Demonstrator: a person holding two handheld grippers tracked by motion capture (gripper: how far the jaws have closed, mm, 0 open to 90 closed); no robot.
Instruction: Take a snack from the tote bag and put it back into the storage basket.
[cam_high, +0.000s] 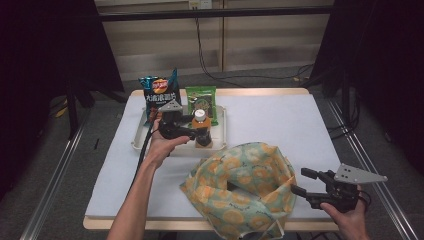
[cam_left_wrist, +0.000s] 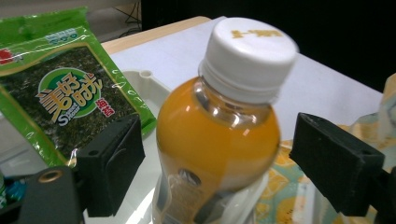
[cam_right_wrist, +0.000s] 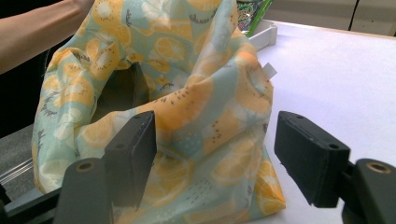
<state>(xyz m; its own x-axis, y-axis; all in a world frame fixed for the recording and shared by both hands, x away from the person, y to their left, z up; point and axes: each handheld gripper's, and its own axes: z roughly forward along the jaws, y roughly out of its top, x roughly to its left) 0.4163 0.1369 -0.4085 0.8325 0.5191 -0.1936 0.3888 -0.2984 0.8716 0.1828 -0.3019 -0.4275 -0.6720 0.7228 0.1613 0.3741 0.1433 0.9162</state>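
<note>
An orange drink bottle with a white cap stands upright in the white tray. My left gripper reaches around it from the left, its two black pads flanking the bottle's body with a small gap on each side, so the jaws are open. A cloth bag printed with orange slices sits slumped at the table's front, its mouth gaping upward. My right gripper hovers just to the right of the bag, open, and the bag's fabric lies beyond its pads with nothing gripped.
A dark chips bag and a green seaweed pack lean at the tray's back. The white table has bare room on the right. A person's left forearm crosses the front left.
</note>
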